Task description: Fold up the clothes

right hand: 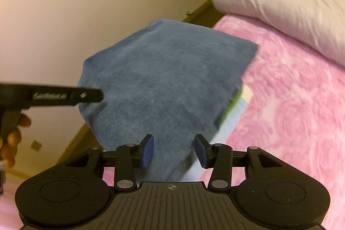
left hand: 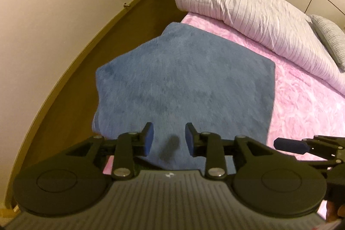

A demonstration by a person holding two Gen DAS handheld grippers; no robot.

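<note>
Blue garment: folded, lying at the near left edge of the pink bed. Left claw and right claw: both parted above its near end, gripping nothing. Striped duvet: bundled, far right.

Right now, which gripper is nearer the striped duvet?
Right. The right gripper sits on the duvet side of the blue garment; the left gripper is beside it, toward the floor edge.

The folded towel lies on the bed at its left edge, the floor beside it. The rolled duvet lies behind the towel, a pillow to its right.
</note>
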